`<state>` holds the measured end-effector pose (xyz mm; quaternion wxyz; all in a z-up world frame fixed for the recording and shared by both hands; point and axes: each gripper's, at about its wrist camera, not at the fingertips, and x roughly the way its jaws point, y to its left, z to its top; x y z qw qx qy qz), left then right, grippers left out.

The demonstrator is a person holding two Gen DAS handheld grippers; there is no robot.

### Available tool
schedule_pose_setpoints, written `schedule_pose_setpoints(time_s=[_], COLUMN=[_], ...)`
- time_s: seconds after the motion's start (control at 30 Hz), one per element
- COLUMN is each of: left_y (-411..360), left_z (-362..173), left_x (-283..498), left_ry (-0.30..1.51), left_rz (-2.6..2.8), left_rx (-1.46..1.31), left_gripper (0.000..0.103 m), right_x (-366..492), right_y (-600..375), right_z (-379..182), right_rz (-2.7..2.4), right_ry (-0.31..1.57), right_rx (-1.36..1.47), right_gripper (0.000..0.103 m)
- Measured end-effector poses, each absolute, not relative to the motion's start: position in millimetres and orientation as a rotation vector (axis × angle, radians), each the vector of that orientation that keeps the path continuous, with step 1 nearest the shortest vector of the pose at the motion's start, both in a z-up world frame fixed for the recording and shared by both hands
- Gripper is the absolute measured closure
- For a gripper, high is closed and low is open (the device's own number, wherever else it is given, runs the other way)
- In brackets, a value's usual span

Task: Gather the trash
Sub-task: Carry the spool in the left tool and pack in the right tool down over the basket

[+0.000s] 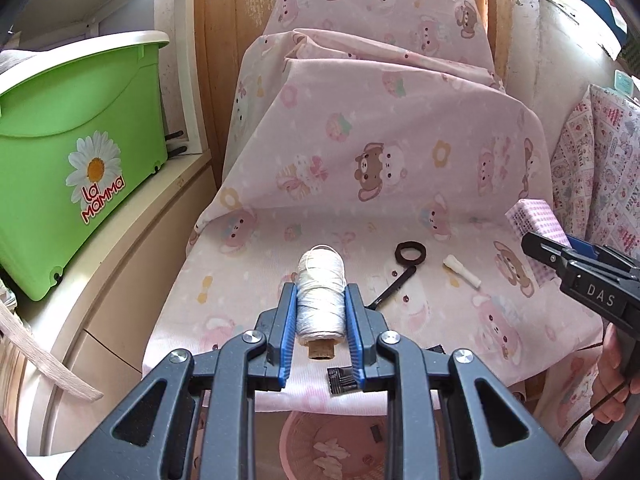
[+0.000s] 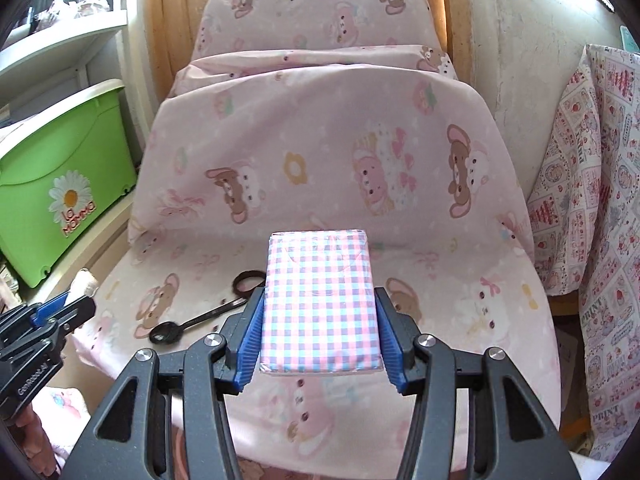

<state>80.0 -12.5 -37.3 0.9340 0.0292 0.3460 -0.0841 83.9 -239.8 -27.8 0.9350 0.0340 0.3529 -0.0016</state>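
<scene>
L gripper (image 1: 321, 312) grips thread spool (image 1: 321, 296); R gripper (image 2: 319, 312) grips checked packet (image 2: 320, 300).

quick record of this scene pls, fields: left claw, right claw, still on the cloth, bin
left claw: left claw shut on thread spool
right claw: right claw shut on checked packet
still on the cloth: hair tie, black spoon, small white piece, on the pink cloth
bin: pink basket below the front edge

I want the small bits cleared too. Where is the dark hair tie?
The hair tie lies on the pink cloth, between the thread spool and white scrap, just beyond the black spoon.
</scene>
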Motion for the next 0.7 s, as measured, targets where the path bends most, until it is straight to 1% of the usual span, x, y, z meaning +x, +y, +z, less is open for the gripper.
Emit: schedule_pose_setpoints(time_s=[0.23,0.53,0.6,0.7], left_y=[-7,-6,-8,-12], left_z=[-34,-44,-48,-67], left_x=[61,38,35,37], left_ry=[0.708,0.763,0.796,0.898], left_rz=[-0.197,-0.207,-0.226,-0.236], left_rx=[0.026,0.028,0.024,0.039], left_gripper=[0.081,0.081,0.081,0.081], right_x=[49,11,1,-10], right_y=[-217,-205,-199,-186], right_z=[-24,-29,-33,-45], right_rz=[0.065,0.143,0.167,0.191], right_ry=[0.706,0.716,0.723,0.777], right_rx=[0.017,0.086,0.104,0.101], right_gripper=[0.049,0.049,0.049,0.049])
